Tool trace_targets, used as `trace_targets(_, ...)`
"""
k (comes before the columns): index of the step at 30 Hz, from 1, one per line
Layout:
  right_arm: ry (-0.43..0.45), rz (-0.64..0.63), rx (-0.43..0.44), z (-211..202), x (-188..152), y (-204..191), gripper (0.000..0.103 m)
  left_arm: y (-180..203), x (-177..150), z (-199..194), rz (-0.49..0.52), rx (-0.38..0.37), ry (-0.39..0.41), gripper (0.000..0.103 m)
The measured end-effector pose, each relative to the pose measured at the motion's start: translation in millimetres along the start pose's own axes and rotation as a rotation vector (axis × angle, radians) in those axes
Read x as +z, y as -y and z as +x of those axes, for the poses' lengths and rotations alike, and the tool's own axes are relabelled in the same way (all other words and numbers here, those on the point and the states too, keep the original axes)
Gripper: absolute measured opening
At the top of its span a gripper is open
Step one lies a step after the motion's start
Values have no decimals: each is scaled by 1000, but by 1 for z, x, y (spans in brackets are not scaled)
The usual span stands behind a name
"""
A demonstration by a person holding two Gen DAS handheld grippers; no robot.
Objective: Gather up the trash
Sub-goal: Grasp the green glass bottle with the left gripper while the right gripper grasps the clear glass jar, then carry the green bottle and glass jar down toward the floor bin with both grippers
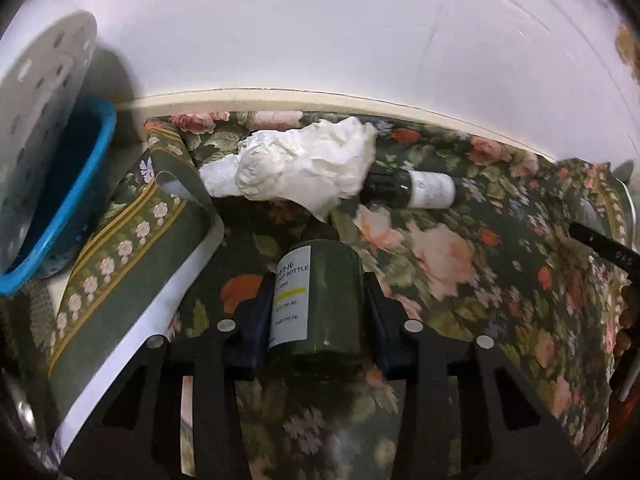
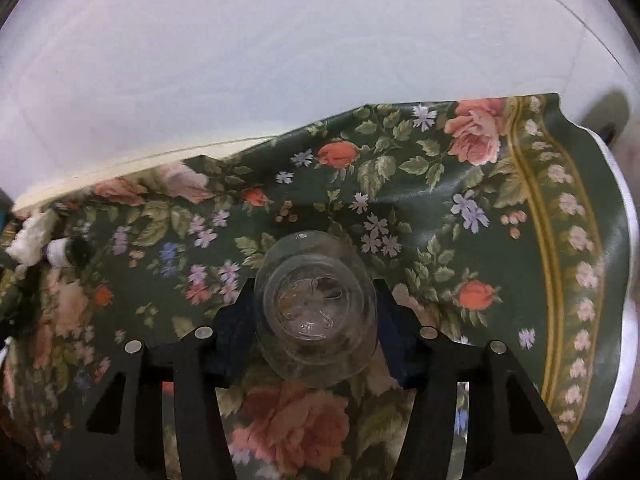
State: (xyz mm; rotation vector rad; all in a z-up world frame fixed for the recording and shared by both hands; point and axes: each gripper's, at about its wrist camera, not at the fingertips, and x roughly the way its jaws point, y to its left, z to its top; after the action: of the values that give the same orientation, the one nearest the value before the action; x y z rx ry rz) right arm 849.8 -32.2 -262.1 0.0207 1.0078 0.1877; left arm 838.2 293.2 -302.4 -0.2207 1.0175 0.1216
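My left gripper [image 1: 318, 312] is shut on a dark pump bottle [image 1: 320, 300] with a white label, held above the floral tablecloth [image 1: 460, 260]. Beyond it lie a crumpled white tissue [image 1: 296, 164] and a small black bottle with a white label [image 1: 412, 189], touching each other. My right gripper [image 2: 316, 312] is shut on a clear plastic cup [image 2: 316, 308], seen from its base. The tissue [image 2: 30, 236] and small bottle [image 2: 66, 254] show at the far left of the right wrist view.
A blue basket [image 1: 68, 200] with a white perforated bin [image 1: 36, 92] sits at the left beyond the tablecloth's folded-up corner [image 1: 132, 264]. A white wall [image 1: 320, 28] runs behind the table. The cloth's border [image 2: 560, 240] curls at the right edge.
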Motion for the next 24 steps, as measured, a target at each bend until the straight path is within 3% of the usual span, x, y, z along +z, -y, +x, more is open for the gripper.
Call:
trace_targets(4,33,2,51,-42,-14,3,51,18,-11,-30,0,-13,14,41)
trace_targets(11,129,-15,153,-155,-48,23,51,68,-37,-108,19,2,100,41)
trace_targets(15,190,-33,192,-204,-59,23,51,104,-66,-158,44,39,154,41)
trace_targets(24,309,-132,256,-298,-115,40,51,151,-145,-267,5,18,260,41)
